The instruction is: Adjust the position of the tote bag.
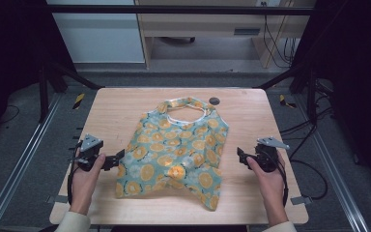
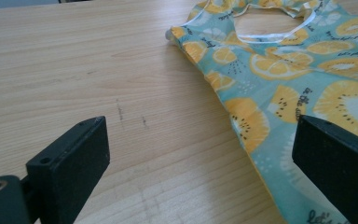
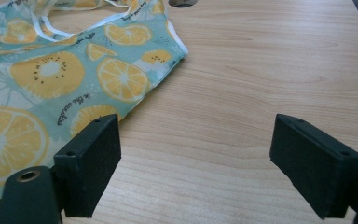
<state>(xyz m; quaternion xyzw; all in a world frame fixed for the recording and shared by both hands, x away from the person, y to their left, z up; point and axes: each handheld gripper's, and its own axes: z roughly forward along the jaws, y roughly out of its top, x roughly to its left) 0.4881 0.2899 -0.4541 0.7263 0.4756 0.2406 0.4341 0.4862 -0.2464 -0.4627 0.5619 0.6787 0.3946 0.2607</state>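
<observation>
A teal cloth bag (image 1: pixel 176 150) printed with orange and kiwi slices lies flat in the middle of the wooden table (image 1: pixel 121 104), its white-edged handles (image 1: pixel 186 107) toward the far side. My left gripper (image 1: pixel 118 158) is at the bag's near left edge, jaws wide open and nothing between them. In the left gripper view the bag (image 2: pixel 303 84) lies under the right jaw. My right gripper (image 1: pixel 241 157) stands open just right of the bag, over bare wood. In the right gripper view the bag (image 3: pixel 51 88) lies to the left, its edge by the left jaw.
A dark round hole (image 1: pixel 214 101) sits in the tabletop beyond the handles. Black frame rails (image 1: pixel 174 9) surround the table, and cables (image 1: pixel 309 164) trail on the floor at the right. Bare wood lies left and right of the bag.
</observation>
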